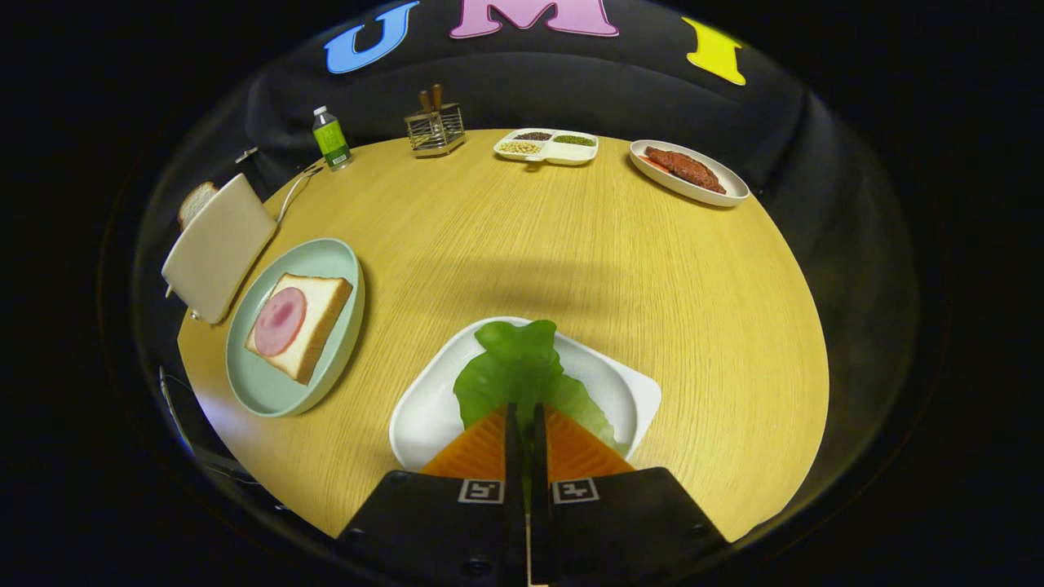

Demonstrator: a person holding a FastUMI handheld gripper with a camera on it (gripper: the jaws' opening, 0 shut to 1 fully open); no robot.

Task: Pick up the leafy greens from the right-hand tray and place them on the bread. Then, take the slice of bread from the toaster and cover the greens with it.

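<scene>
A green lettuce leaf [515,368] lies in the white tray [424,424] just ahead of my fingers. My gripper [526,412] has its orange fingers [481,450] pressed together on the leaf's near edge, which shows as a green sliver between them. To the left, a slice of bread [314,322] topped with a round pink ham slice [280,320] rests on a pale green plate [269,391]. Beyond that plate stands the cream toaster [216,249], a second slice of bread [196,200] sticking out of its far end.
On the round wooden table [571,244] at the back stand a green bottle [331,139], a wire utensil holder [435,126], a divided white dish of beans [546,147] and a white oval plate with meat [689,171]. A cable [294,191] runs from the toaster.
</scene>
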